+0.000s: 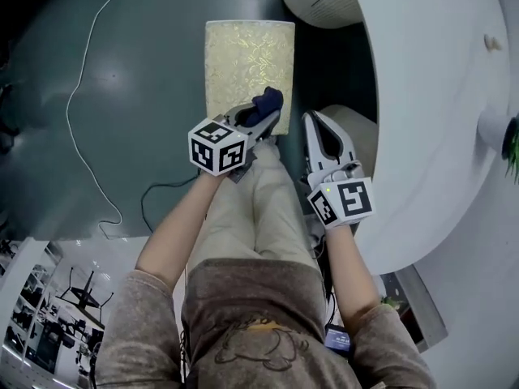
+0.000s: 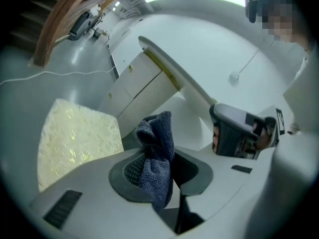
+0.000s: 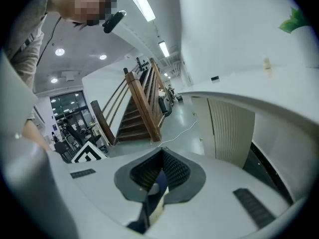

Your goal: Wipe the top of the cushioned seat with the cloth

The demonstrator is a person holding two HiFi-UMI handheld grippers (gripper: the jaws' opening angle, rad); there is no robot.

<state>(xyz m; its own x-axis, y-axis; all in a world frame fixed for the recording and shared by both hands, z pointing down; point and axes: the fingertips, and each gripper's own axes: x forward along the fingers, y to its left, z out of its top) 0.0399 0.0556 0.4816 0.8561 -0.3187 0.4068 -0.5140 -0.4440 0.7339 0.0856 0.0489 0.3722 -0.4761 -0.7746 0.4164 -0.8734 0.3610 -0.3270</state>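
Because the seat (image 1: 247, 67) sits low on the floor, out in front of the person's legs, the left claw (image 1: 258, 118) has to go down until the cloth (image 1: 268, 104) lies flat on the top. Then it should push gently and slide from one side to the other in rows, so no spot is missed. I think the corners will be the easy bits to skip.

The left claw is pinched tight on the cloth. From above, the cloth shows over the near edge of the seat, but it does not seem to touch it. The seat top is a pale yellow square with a shiny gold leafy pattern. The cloth is dark blue, fuzzy and bunched up, and it sticks out past the claw tips.

Over on the right, the right claw (image 1: 318, 128) is closed with nothing in it, beside a big white round counter (image 1: 438, 96).
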